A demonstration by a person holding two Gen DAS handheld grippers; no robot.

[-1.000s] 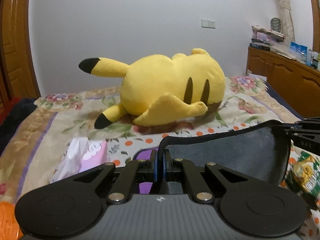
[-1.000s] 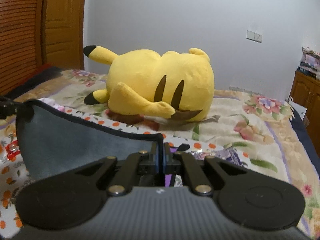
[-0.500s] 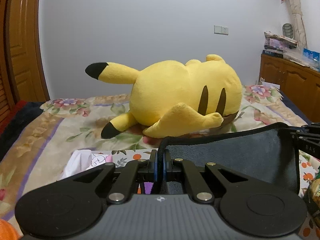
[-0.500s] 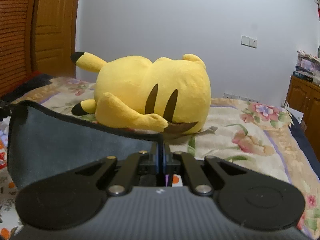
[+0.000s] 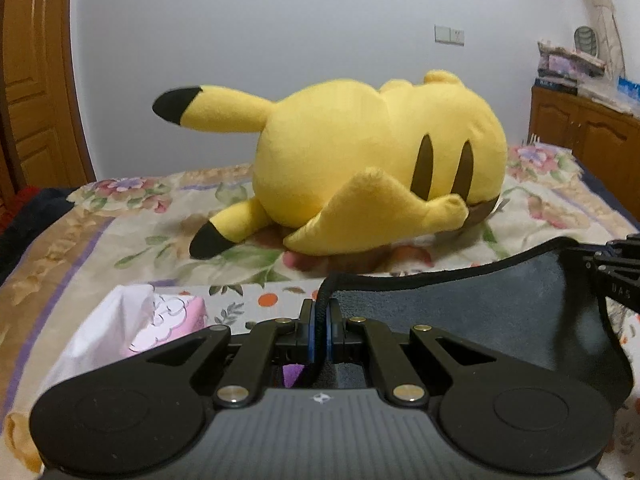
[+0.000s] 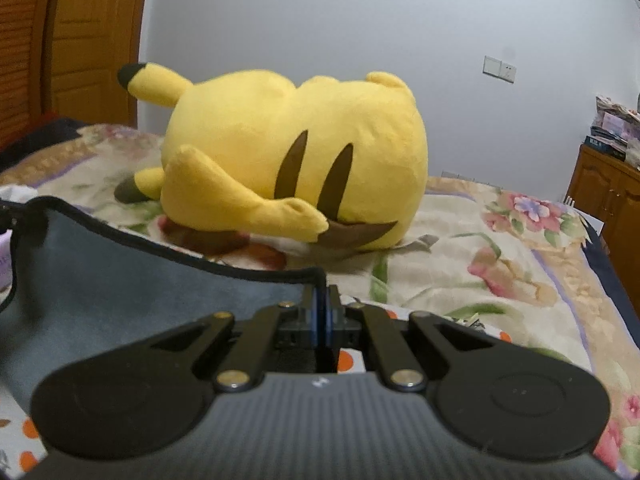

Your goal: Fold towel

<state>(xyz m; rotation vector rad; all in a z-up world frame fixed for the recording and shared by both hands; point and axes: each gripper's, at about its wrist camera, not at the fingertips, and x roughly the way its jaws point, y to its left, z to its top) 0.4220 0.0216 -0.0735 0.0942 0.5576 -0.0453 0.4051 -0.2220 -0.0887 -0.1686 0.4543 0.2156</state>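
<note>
Jaws pressed together on dark cloth: my left gripper (image 5: 320,322) pinched one corner of the grey towel (image 5: 472,312), its black corded hem rising out between the blue pads, while my right gripper (image 6: 321,312) was clamped on the opposite corner of the same towel (image 6: 132,280). The cloth hung stretched between the two tools, held up above the bed (image 5: 132,236), its top hem sagging slightly in a shallow curve from one grip to the other. In the left wrist view the towel ran off to the right, where the other tool's black linkage (image 5: 612,268) showed at the frame's edge; in the right wrist view it ran off to the left.

Beyond the towel, a large yellow plush toy (image 5: 372,160) lay on its side on the floral bedspread (image 6: 500,248), its black-tipped ears pointing left and two brown stripes showing on its back. A pink-and-white tissue pack (image 5: 160,320) sat on the bed just left of my left gripper. A wooden cabinet (image 5: 580,140) stood along the right wall with books and clutter stacked on top, a wooden door (image 6: 88,48) stood at the left, and a light switch plate (image 6: 498,68) was mounted on the pale wall behind.
</note>
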